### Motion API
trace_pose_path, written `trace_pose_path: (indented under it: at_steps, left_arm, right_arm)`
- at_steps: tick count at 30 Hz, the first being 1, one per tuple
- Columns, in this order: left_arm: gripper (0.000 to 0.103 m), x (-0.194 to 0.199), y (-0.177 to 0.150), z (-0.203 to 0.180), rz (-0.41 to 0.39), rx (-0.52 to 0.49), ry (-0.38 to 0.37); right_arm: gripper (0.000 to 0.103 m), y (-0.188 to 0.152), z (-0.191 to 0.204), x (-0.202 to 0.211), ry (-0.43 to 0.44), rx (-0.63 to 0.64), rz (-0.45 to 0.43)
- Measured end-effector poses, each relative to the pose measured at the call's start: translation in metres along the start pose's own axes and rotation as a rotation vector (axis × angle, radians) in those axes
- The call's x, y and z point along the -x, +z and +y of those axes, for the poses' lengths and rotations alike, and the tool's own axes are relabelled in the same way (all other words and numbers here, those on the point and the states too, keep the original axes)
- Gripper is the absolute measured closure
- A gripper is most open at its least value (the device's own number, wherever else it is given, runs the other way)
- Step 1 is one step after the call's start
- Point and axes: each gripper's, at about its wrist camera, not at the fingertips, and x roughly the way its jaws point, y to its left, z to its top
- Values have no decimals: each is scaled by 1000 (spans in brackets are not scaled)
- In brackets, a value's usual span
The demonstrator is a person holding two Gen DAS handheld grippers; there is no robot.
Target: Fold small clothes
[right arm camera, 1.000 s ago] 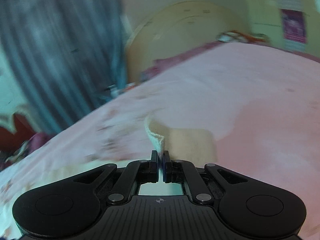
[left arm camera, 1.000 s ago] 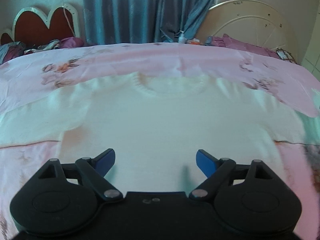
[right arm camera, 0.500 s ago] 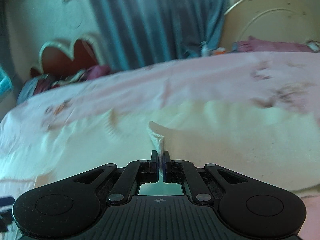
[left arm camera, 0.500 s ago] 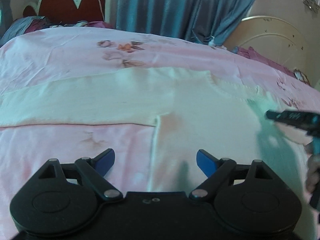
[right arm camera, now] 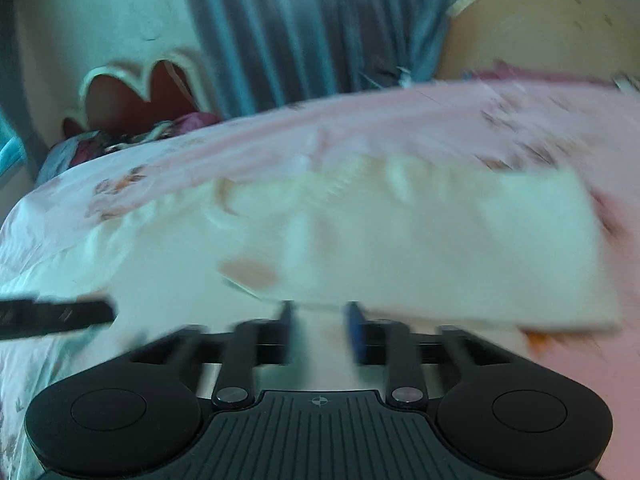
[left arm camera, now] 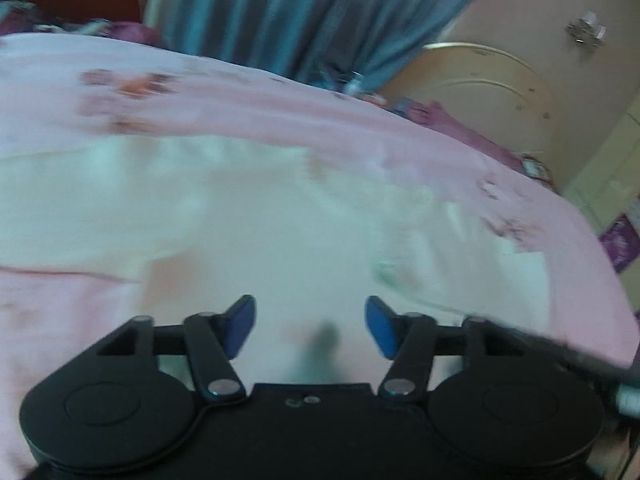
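A cream knitted sweater (left arm camera: 260, 216) lies spread on the pink floral bedsheet (left arm camera: 248, 108). In the right wrist view its right sleeve (right arm camera: 460, 248) lies folded across the body. My left gripper (left arm camera: 308, 326) is open and empty, low over the sweater's lower body. My right gripper (right arm camera: 320, 332) is open with its jaws apart just in front of the folded sleeve's near edge, holding nothing. The left gripper's edge shows at the left of the right wrist view (right arm camera: 56, 316). Both views are motion blurred.
A red scalloped headboard (right arm camera: 140, 96) and pillows stand at the far left. Blue curtains (left arm camera: 304, 16) hang behind the bed. A cream round footboard (left arm camera: 480, 84) and purple bedding are at the far right.
My right gripper carried the sleeve cuff leftward over the sweater's body, then opened and let it go. My left gripper swung left, then back right, staying open.
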Motion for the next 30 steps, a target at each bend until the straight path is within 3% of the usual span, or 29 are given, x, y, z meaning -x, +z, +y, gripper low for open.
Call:
trace_pose_path:
  at_steps: [3, 8, 10, 11, 18, 24, 30]
  left_arm:
    - [53, -28, 4, -20, 30, 1, -53]
    - [71, -65, 11, -43, 78, 3, -80]
    - [97, -76, 14, -51, 76, -11, -77]
    - [100, -79, 16, -54, 81, -22, -78]
    - [100, -29, 30, -41, -70, -78, -48]
    - [100, -11, 37, 9, -91, -30, 13]
    - [100, -1, 39, 35, -116, 15, 37]
  right_arm:
    - [80, -6, -30, 17, -36, -59, -5]
    - [80, -5, -69, 32, -65, -205, -36]
    - [80, -3, -79, 34, -68, -243, -40]
    - [80, -2, -82, 32, -80, -259, -34]
    - [80, -1, -91, 31, -69, -298, -26]
    - [80, -2, -89, 31, -79, -280, -22]
    - [80, -2, -84, 31, -95, -248, -17]
